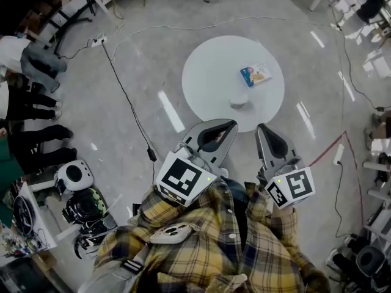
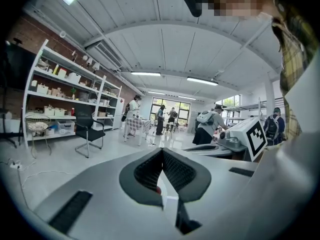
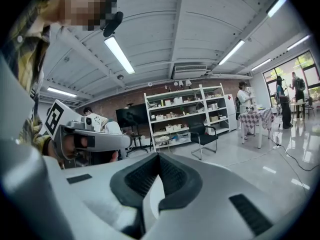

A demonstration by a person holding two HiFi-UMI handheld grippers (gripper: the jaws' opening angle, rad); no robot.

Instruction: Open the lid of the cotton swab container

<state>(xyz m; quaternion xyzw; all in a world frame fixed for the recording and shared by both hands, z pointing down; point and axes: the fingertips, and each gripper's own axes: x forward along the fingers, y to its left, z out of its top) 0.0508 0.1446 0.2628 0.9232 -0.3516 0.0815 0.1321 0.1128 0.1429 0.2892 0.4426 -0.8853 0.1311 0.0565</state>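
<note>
Clenched jaws on the left gripper (image 2: 161, 153) meet pad to pad with nothing between them. Its own view looks out level across a workshop, not at the table. In the head view, this left gripper (image 1: 225, 131) hovers just short of the near rim of a round white table (image 1: 201, 78).

On the table, close to its near edge, sits a small white object (image 1: 239, 101). It is probably the container, though it is too small here to make out a lid. Just beyond it, to the right, lies a colourful packet (image 1: 255, 74).

Further right, the right gripper (image 1: 267, 136) hangs beside the left one, also short of the table. Its jaws are likewise pressed together and empty.

The task looks to be at the approach step: neither gripper touches the container, and the lid is not yet handled. The next move likely calls for both grippers to reach forward and down and part their jaws. One would then steady the container's body while the other takes the lid.
</note>
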